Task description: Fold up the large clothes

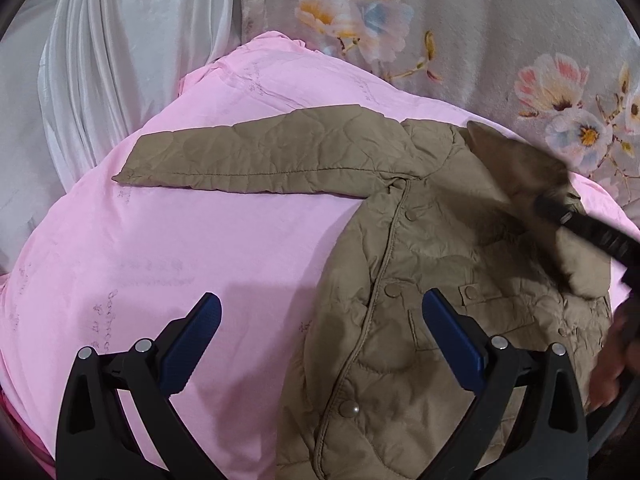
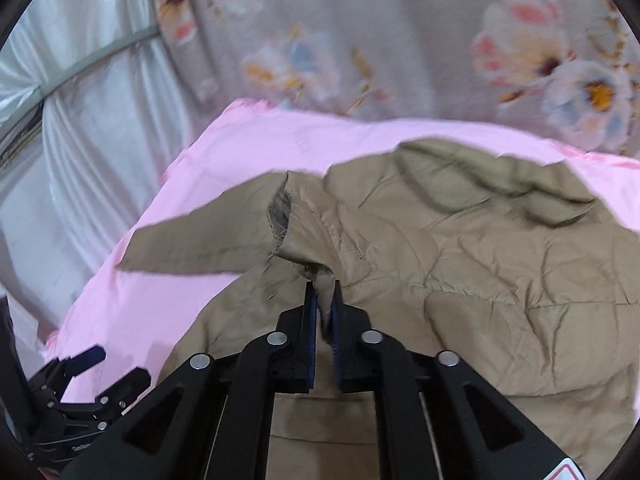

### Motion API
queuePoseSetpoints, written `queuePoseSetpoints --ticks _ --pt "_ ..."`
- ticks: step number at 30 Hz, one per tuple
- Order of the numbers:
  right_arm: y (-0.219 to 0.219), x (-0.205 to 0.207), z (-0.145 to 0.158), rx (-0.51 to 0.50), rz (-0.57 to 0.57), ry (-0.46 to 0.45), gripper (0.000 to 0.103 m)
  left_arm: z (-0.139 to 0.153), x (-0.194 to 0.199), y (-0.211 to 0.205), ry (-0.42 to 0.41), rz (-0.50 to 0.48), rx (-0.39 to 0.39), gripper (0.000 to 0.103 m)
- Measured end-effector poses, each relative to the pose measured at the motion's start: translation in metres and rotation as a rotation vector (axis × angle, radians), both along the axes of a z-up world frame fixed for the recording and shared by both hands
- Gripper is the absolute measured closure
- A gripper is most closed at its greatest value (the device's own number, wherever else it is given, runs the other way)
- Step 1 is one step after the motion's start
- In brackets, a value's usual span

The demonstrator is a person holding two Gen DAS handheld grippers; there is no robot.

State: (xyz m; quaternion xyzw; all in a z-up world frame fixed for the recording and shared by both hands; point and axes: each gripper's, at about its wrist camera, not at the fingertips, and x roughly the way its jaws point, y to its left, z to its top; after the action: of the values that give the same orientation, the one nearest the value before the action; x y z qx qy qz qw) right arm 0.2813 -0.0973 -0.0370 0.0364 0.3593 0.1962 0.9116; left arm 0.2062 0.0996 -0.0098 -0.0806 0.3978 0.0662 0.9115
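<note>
A tan quilted jacket (image 1: 432,320) is lying on a pink quilt (image 1: 180,240) spread over floral bedding (image 1: 460,32), one sleeve (image 1: 260,156) stretched flat to the left. The right gripper (image 2: 325,304) is pinching a fold of the jacket, seemingly the other sleeve, lifted and blurred. The left gripper (image 1: 320,336) is hovering with fingers spread wide, holding nothing.

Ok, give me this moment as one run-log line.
task: fold jacket | left gripper: open, empty | right gripper: shut on jacket fabric, lifted | left sleeve: flat on pink bedding
</note>
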Motion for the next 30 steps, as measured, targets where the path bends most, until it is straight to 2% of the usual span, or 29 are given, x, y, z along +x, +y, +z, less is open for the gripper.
queuePoseSetpoints --ticks 2,4,7,8,11,14,16,20,23,24,25,26,27,28,30 --pt "0.008 -0.007 -0.003 0.009 0.012 0.012 0.082 0.001 0.005 0.001 0.004 -0.014 -0.031 0.005" --pt "-0.005 -0.019 0.007 0.069 0.005 -0.030 0.076 0.001 0.010 0.001 0.009 -0.033 -0.067 0.005" --pt "-0.051 -0.035 0.021 0.178 -0.094 -0.076 0.063 -0.001 0.025 -0.005 0.026 -0.063 -0.141 0.005" --pt "-0.070 -0.039 0.023 0.212 -0.137 -0.078 0.061 -0.003 0.031 -0.007 0.032 -0.075 -0.168 0.005" --pt "-0.136 -0.050 0.018 0.272 -0.291 -0.057 0.061 -0.014 0.058 -0.023 0.080 -0.134 -0.286 0.005" --pt "-0.203 -0.060 -0.001 0.350 -0.450 -0.005 0.059 -0.034 0.084 -0.038 0.154 -0.163 -0.390 0.005" --pt "-0.244 -0.067 -0.017 0.404 -0.550 0.029 0.059 -0.045 0.097 -0.046 0.191 -0.165 -0.438 0.005" --pt "-0.289 -0.055 -0.045 0.492 -0.621 0.102 0.059 -0.052 0.115 -0.058 0.188 -0.126 -0.468 0.006" --pt "-0.307 -0.038 -0.060 0.586 -0.634 0.133 0.059 -0.047 0.121 -0.065 0.177 -0.121 -0.451 0.023" --pt "-0.312 -0.033 -0.063 0.602 -0.639 0.133 0.059 -0.044 0.123 -0.066 0.164 -0.130 -0.448 0.046" --pt "-0.317 -0.026 -0.066 0.608 -0.657 0.131 0.059 -0.042 0.128 -0.067 0.167 -0.151 -0.450 0.062" --pt "-0.320 -0.021 -0.067 0.611 -0.667 0.130 0.059 -0.039 0.133 -0.071 0.174 -0.157 -0.426 0.069" --pt "-0.324 -0.015 -0.067 0.620 -0.678 0.130 0.059 -0.037 0.137 -0.073 0.169 -0.159 -0.393 0.086" --pt "-0.329 -0.009 -0.070 0.646 -0.687 0.128 0.059 -0.033 0.141 -0.073 0.159 -0.165 -0.370 0.098" --pt "-0.338 -0.001 -0.075 0.703 -0.700 0.124 0.060 -0.023 0.148 -0.070 0.127 -0.194 -0.358 0.100"
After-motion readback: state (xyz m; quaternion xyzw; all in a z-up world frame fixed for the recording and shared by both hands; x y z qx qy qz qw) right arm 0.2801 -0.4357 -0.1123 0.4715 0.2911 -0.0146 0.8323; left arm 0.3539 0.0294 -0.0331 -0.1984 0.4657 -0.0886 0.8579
